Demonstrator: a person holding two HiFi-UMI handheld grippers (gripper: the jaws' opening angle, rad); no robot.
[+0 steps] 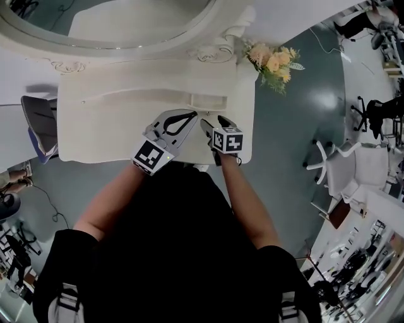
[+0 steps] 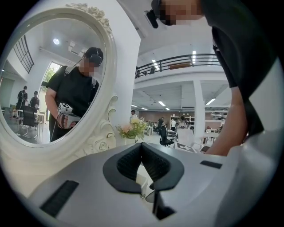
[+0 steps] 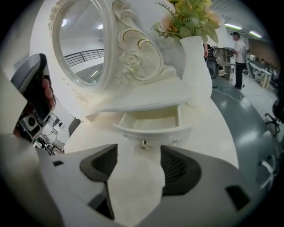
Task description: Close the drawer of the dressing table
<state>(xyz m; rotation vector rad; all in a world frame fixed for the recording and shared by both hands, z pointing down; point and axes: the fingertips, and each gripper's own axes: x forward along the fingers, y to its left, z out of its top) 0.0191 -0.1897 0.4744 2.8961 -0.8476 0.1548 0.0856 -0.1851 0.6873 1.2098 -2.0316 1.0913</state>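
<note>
The white dressing table (image 1: pixel 107 126) has a small drawer (image 1: pixel 208 101) under a low shelf. That drawer (image 3: pixel 151 122) stands pulled out and looks empty, with a small metal knob (image 3: pixel 143 144) on its curved front. My right gripper (image 3: pixel 138 153) is open, tilted down at the tabletop, and the knob sits just ahead of the gap between its jaws, untouched. In the head view the right gripper (image 1: pixel 216 124) hovers just in front of the drawer. My left gripper (image 1: pixel 191 115) is beside it on the left, its tips together and holding nothing (image 2: pixel 141 146).
A large oval mirror (image 1: pixel 126 19) in a carved frame rises at the table's back. A white vase of flowers (image 3: pixel 195 71) stands at the table's right end, next to the drawer. A chair (image 1: pixel 38 126) is left of the table, white chairs (image 1: pixel 360 164) to the right.
</note>
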